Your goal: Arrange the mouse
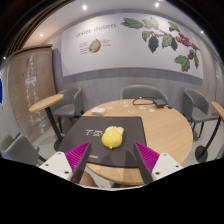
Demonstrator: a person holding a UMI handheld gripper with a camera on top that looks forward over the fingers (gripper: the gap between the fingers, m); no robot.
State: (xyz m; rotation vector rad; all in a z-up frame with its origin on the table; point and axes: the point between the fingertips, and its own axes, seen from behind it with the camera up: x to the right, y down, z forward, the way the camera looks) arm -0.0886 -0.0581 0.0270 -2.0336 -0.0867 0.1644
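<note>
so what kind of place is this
Probably an office lounge or meeting corner: a round wooden table ringed by grey chairs, and a wall mural of leaves. The yellow mouse lies on a dark mat.

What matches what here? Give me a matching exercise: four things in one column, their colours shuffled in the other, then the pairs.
Things:
1. mouse
2. mouse pad
3. round table
4. chair

Colours:
a. black
b. light wood
c. yellow
d. grey

Pairs: 1-c, 2-a, 3-b, 4-d.

The gripper has its jaws open, with the mouse just ahead of them.
</note>
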